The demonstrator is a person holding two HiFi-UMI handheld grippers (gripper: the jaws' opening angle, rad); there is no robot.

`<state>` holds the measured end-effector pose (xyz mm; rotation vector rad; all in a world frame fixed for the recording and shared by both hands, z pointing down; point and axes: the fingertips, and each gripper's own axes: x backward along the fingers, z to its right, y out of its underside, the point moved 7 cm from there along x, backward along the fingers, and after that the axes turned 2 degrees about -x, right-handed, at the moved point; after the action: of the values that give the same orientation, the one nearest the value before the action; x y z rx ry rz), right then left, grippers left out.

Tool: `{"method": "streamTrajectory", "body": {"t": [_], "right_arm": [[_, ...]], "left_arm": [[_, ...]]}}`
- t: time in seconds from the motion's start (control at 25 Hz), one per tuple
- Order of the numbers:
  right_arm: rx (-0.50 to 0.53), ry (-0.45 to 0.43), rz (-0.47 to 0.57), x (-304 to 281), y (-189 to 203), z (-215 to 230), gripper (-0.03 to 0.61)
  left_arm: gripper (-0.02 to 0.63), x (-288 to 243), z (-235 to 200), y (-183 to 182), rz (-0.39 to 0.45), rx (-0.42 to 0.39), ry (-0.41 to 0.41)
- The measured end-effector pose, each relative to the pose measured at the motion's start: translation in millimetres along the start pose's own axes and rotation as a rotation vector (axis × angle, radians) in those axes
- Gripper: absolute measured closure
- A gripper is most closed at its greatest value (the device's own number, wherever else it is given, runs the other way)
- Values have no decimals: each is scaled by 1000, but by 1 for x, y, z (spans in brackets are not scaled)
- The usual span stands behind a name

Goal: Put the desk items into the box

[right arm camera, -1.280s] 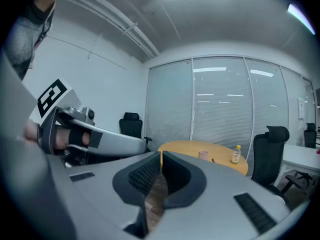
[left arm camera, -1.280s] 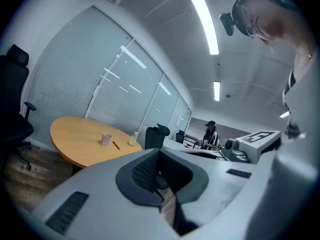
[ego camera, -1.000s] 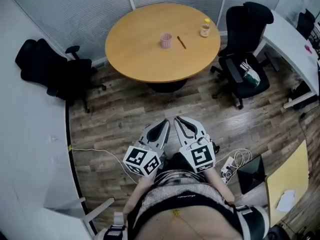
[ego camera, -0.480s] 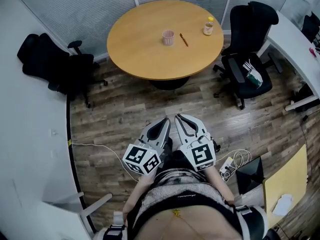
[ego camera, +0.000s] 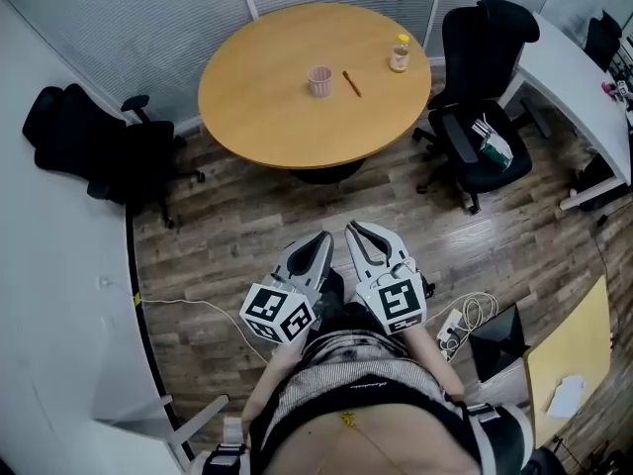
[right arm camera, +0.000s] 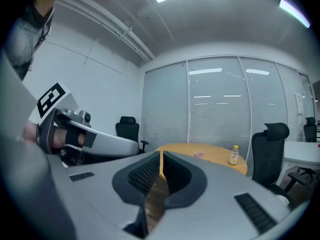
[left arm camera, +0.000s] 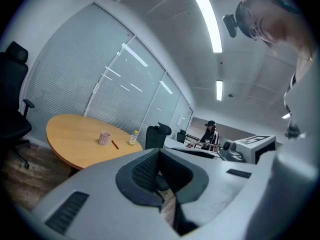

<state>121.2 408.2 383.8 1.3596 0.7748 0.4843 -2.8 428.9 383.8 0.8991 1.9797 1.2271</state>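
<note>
Approach seems in hand: left gripper (ego camera: 320, 243) and right gripper (ego camera: 357, 236), both clenched on nothing, hang well short of the table (ego camera: 257, 107). Cup (ego camera: 320, 80), pencil (ego camera: 350, 84) and bottle (ego camera: 400, 53) stand on it. No box shows. Next, close in.

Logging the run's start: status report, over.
Left hand-held gripper and right hand-held gripper shut, empty, held at the waist. Pink cup, pencil, bottle untouched on the round table, out of reach. No box in view.
</note>
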Motion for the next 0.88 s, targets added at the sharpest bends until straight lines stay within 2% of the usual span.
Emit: {"method": "streamTrajectory", "body": {"t": [0.64,0.88], "right_arm": [[-17,90,-2,-82,-19,33,546],[-9,93,-2,-121,-27,37,546]], "left_arm": [[613,-64,-72,-34,-24,-1,116],[612,-75,-103,-46,-23,10,125]]}}
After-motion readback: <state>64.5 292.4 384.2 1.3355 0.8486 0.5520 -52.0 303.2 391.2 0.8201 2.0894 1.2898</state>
